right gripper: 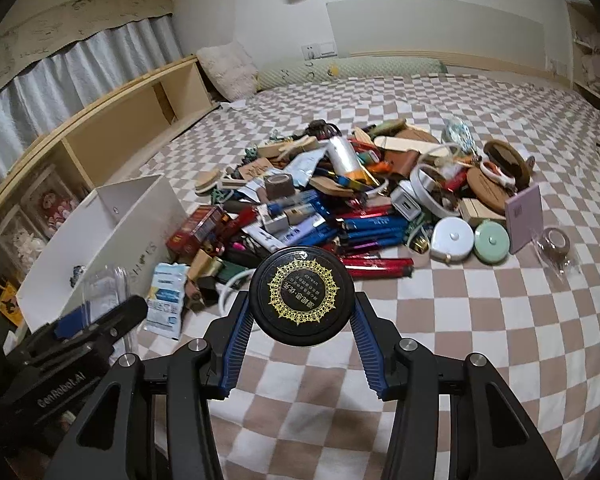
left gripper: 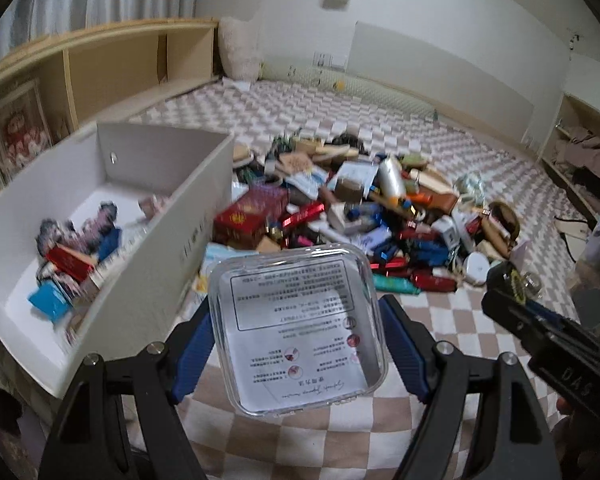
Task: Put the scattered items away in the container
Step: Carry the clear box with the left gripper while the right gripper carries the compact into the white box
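The left gripper (left gripper: 298,330) held a clear square plastic box (left gripper: 300,328) between its blue pads (left gripper: 192,354), the fingers spread fairly wide and pressed against the box's two sides. A printed paper sheet showed through the box's flat face. The box hung above the checked blanket (left gripper: 452,320), just right of the white container (left gripper: 140,248), which stood at the left of the scene with its near long wall facing the gripper.

Inside the container lay several things already: a red packet (left gripper: 70,260), a blue packet (left gripper: 48,300) and some patterned pieces at the far end, too blurred to tell apart.

The right gripper (right gripper: 302,310) gripped a round black tin (right gripper: 302,296) with a gold ornamental ring printed on its lid. Its fingers stood only partly open, the pads (right gripper: 238,344) tight on either side of the tin. In the left wrist view that gripper appeared at the right edge, close beside the left one.

Beyond both grippers, in the middle of the blanket, sat the pile of scattered items (right gripper: 340,200): red and blue foil boxes, a white bottle (right gripper: 344,158), wooden discs (right gripper: 488,194), a white round case (right gripper: 452,238) and a pale green round case (right gripper: 492,242) on the right side. A white and blue pouch (right gripper: 166,300) lay near the container's right corner.

A low wooden shelf (right gripper: 140,120) ran along the left side, under grey curtains (right gripper: 80,64).
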Action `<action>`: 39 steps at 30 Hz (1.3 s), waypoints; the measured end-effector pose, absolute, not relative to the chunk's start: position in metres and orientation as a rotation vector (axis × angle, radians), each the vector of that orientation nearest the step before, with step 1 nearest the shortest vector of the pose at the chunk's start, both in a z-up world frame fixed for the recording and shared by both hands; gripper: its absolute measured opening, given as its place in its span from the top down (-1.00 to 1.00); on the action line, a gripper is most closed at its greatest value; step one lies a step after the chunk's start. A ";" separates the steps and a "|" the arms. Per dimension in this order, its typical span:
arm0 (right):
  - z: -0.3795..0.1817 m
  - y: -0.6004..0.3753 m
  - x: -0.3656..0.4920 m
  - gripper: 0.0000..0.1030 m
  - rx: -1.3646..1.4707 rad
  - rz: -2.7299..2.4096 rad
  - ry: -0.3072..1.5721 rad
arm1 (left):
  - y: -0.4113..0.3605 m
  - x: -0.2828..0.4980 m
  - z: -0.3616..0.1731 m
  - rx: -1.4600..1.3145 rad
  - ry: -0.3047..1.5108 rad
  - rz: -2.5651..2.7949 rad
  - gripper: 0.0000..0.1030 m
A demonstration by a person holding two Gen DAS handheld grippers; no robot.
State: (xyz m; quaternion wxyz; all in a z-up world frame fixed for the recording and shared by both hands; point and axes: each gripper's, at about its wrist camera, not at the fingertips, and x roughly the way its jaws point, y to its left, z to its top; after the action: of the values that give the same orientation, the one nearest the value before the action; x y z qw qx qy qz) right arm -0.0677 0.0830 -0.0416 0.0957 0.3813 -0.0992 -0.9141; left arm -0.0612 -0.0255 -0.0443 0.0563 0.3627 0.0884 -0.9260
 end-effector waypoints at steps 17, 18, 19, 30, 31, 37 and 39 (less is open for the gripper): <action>0.025 0.036 -0.075 0.02 0.953 -2.704 -0.216 | -0.083 -0.044 0.029 0.841 0.294 -2.872 -0.53; 0.028 0.031 -0.076 0.02 0.945 -2.699 -0.209 | -0.087 -0.042 0.032 0.828 0.294 -2.871 -0.53; 0.031 0.025 -0.077 0.02 0.937 -2.690 -0.204 | -0.092 -0.040 0.035 0.813 0.294 -2.868 -0.53; 0.060 -0.044 -0.081 0.02 0.870 -2.591 -0.097 | -0.168 -0.014 0.051 0.735 0.294 -2.756 -0.53; 0.062 -0.054 -0.081 0.02 0.866 -2.573 -0.083 | -0.175 -0.012 0.050 0.735 0.296 -2.743 -0.53; 0.069 -0.090 -0.083 0.02 0.857 -2.495 -0.053 | -0.209 -0.003 0.037 0.764 0.293 -2.682 -0.53; 0.069 -0.100 -0.083 0.02 0.861 -2.480 -0.035 | -0.218 -0.003 0.032 0.776 0.293 -2.666 -0.53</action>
State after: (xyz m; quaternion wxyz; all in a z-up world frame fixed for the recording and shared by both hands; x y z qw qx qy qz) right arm -0.0835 -0.1003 0.0689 0.2552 0.3172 -0.0129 -0.9133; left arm -0.0029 -0.2181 0.0319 0.1740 0.2737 0.1033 -0.9403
